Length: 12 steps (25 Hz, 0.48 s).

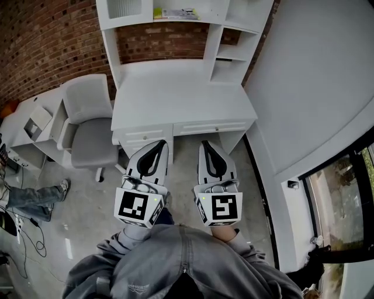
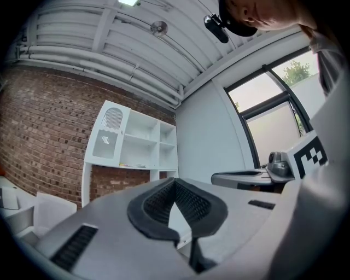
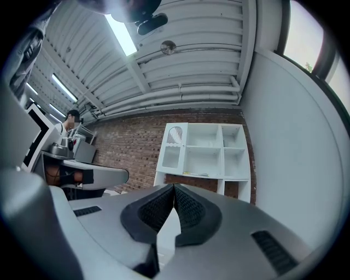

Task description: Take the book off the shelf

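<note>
The head view shows the left gripper [image 1: 158,146] and right gripper [image 1: 207,146] side by side, the book [image 1: 175,13] flat on the shelf [image 1: 241,28] well ahead of both, while the left gripper view shows jaws together, empty, the book ahead-left, and the right gripper view shows jaws together, empty, the book ahead, slightly right.

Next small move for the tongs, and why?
Probably raise the right tongs toward the book and open them: the book lies flat on the shelf above the desk, while right and left tongs hang shut, empty and well short of it.
</note>
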Each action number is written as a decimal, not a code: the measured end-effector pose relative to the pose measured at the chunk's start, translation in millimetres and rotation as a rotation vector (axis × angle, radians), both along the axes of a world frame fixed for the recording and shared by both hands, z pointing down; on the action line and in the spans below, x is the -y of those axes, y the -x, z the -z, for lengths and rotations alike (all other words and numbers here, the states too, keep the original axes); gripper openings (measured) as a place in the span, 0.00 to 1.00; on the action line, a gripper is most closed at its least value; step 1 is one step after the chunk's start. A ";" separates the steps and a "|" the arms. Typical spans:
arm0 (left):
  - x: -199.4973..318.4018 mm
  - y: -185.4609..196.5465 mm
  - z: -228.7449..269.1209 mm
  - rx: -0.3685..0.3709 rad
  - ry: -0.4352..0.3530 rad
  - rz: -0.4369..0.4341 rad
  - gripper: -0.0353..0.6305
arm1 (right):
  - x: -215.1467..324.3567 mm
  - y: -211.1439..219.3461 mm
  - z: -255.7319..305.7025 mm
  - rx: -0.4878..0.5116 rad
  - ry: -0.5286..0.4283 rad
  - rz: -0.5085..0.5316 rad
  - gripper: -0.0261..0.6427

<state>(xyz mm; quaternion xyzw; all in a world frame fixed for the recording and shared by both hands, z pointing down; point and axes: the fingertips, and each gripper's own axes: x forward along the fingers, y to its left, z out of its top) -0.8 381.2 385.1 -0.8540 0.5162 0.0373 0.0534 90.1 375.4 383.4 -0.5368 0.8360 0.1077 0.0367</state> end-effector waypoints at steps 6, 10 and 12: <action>36.1 2.6 -1.1 0.006 -0.002 -0.014 0.06 | 36.6 2.5 -3.7 0.002 0.009 -0.014 0.08; 70.6 15.1 -2.5 0.007 0.007 -0.017 0.06 | 70.1 15.7 -4.8 -0.006 0.013 -0.018 0.08; 89.2 19.9 -1.9 0.007 0.010 -0.021 0.06 | 88.5 21.1 -5.2 -0.006 0.020 -0.020 0.08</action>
